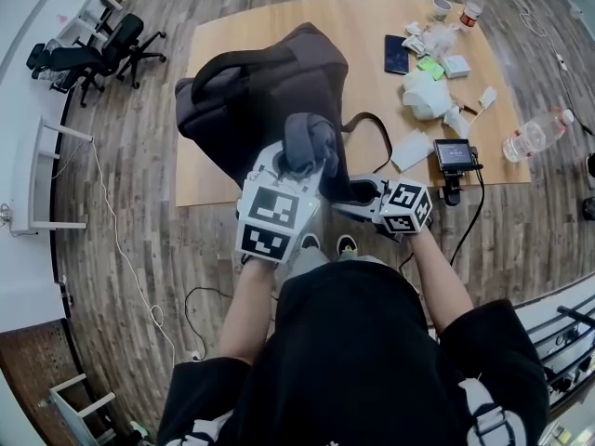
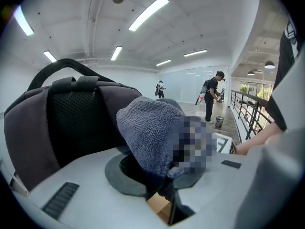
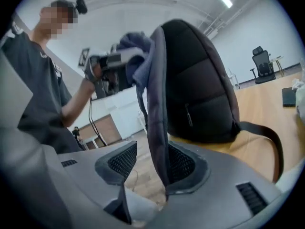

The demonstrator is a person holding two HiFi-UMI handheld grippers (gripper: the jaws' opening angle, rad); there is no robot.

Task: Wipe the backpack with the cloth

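A dark backpack stands upright near the front edge of the wooden table. My left gripper is shut on a bunched grey-blue cloth, held against the backpack's near side. In the left gripper view the cloth bulges up between the jaws of the left gripper, with the backpack right behind it. My right gripper sits at the backpack's lower right edge. Seen from the right gripper, the jaws stand open; a dark edge of the backpack hangs between them, against the right pad only.
A phone, white odds and ends and a small screen device lie on the table's right half. A plastic bottle lies at its right edge. An office chair stands far left. Cables run over the floor.
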